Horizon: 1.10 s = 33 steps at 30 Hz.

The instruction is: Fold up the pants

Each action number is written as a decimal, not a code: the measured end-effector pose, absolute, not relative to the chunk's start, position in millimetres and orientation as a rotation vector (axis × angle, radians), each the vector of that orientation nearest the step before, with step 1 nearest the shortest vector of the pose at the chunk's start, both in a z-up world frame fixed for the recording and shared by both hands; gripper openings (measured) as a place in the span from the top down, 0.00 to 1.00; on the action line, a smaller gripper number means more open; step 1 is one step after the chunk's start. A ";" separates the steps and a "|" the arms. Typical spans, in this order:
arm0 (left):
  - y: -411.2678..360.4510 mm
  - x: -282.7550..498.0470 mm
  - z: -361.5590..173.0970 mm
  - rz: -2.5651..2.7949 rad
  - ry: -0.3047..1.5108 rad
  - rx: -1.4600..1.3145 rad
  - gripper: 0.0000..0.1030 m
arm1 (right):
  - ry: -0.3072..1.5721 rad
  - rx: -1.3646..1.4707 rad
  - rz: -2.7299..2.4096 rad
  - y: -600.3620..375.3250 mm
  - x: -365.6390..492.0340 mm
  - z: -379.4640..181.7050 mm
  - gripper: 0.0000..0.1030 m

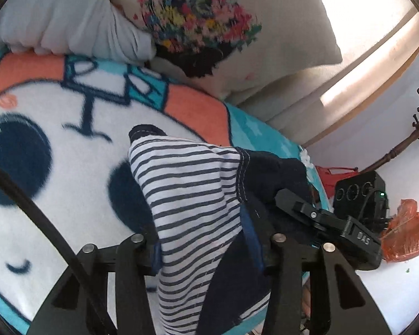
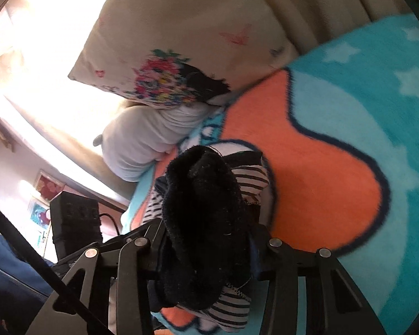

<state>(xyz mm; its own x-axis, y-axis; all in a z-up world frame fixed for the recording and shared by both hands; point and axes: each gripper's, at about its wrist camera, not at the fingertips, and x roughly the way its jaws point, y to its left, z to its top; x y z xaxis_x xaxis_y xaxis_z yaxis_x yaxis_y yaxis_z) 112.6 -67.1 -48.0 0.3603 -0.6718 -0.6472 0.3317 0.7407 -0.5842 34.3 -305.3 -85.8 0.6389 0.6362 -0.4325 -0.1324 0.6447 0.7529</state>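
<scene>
The scene is being viewed from two fisheye cameras, each mounted just behind its gripper's fingers and angled down over a cartoon blanket [image 1: 78, 128]. The left wrist view is being pointed along the left gripper [image 1: 206, 251] toward a floral pillow [image 1: 204, 22], very near the pants [image 1: 192, 201]. The right wrist view is being aimed past the right gripper [image 2: 206, 251] at the same pillow, blanket and pants.

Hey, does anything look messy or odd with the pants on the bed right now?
Yes. The pants are bunched, not flat: striped lining shows in the left claw, dark fleece is wadded in the right claw. An orange plastic bag lies crumpled nearby.
</scene>
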 end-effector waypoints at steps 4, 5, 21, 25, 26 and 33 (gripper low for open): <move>-54.1 126.4 -38.0 -0.614 0.985 -0.382 0.55 | 0.763 0.741 0.498 -290.2 50.9 -84.5 0.56; -50.0 129.0 -36.3 -0.599 0.980 -0.377 0.55 | 0.767 0.743 0.503 -286.4 55.3 -85.4 0.56; -3.9 132.8 -43.9 -0.383 0.950 -0.328 0.54 | 0.695 0.705 0.350 -287.5 49.1 -80.5 0.55; -2.7 118.3 -37.8 -0.343 0.914 -0.287 0.53 | 0.601 0.654 0.266 -284.7 27.6 -64.2 0.55; -2.6 113.6 -35.3 -0.325 0.898 -0.270 0.52 | 0.580 0.639 0.259 -281.2 23.1 -59.1 0.55; 1.0 88.5 -20.0 -0.169 0.772 -0.166 0.45 | 0.597 0.502 0.339 -238.8 20.0 -50.8 0.55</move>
